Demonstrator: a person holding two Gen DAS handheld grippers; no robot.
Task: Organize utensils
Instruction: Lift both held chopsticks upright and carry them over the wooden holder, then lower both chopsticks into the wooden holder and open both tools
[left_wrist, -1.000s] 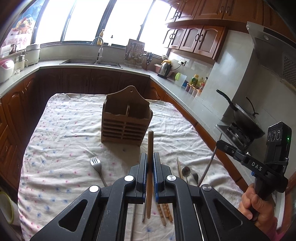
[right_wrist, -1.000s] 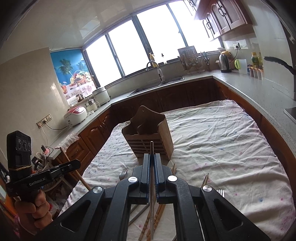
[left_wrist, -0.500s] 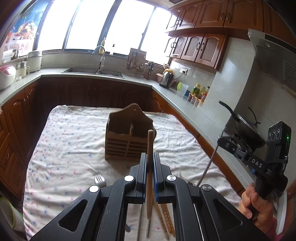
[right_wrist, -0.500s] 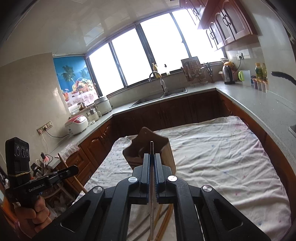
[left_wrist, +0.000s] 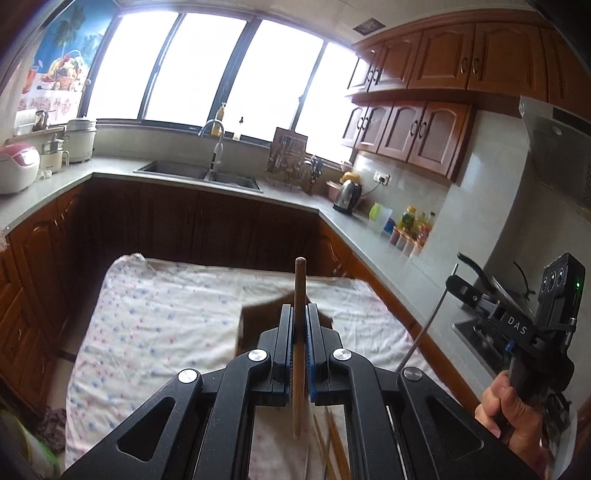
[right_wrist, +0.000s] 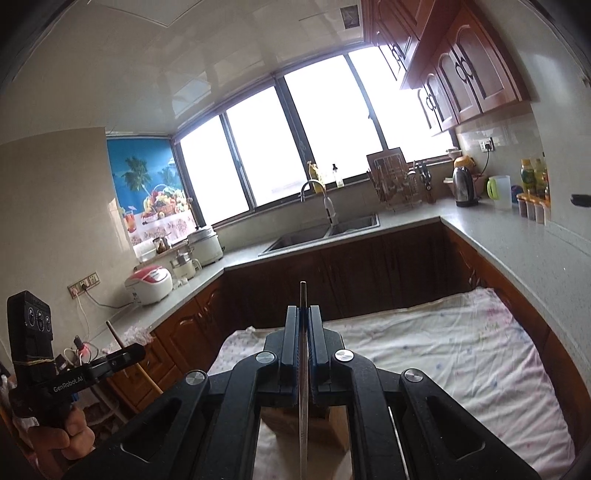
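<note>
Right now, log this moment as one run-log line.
left gripper: shut on wooden chopstick | right gripper: shut on metal chopstick | wooden holder: on table, below both

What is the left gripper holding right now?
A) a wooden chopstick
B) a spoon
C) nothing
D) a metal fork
A: in the left wrist view the left gripper is shut on a brown wooden chopstick whose round tip sticks up past its fingertips.
</note>
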